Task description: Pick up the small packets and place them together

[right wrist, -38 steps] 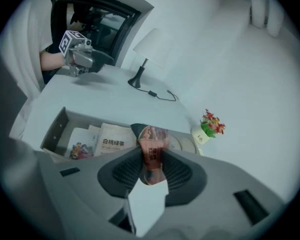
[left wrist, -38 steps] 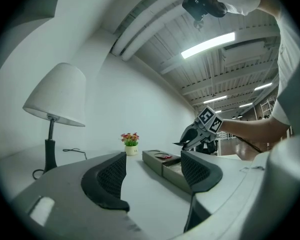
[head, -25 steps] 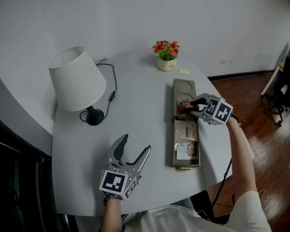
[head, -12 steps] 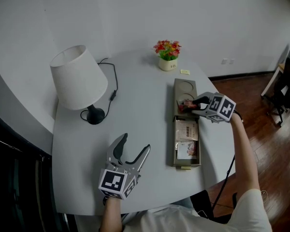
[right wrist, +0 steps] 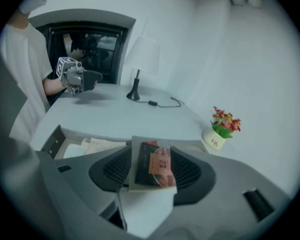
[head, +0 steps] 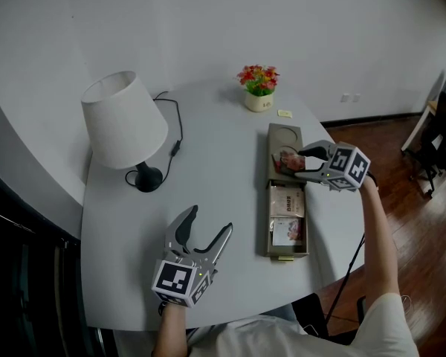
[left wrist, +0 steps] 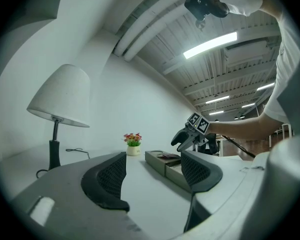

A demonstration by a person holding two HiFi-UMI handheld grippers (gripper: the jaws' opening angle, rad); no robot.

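Observation:
A dark red packet (head: 287, 160) lies in the middle compartment of the long grey tray (head: 270, 199). In the right gripper view the same packet (right wrist: 157, 166) sits between my right gripper's pads. My right gripper (head: 303, 165) hovers just right of it, and its jaws are opening off the packet. Nearer in the tray lie a beige packet (head: 286, 200) and a pale printed packet (head: 287, 231). My left gripper (head: 208, 222) stands open and empty over the table's front left. It sees the tray (left wrist: 162, 164) and the right gripper (left wrist: 187, 136) ahead.
A white lamp (head: 125, 121) with a black base and cord stands at the left. At the back a small flower pot (head: 257, 88) sits beside a yellow note (head: 283, 112). The tray's far end has a round recess (head: 285, 134). The table edge curves close behind the tray.
My right gripper has drawn back slightly to the right and its jaws have spread. The dark red packet now lies more exposed in the tray. The left gripper has stayed put.

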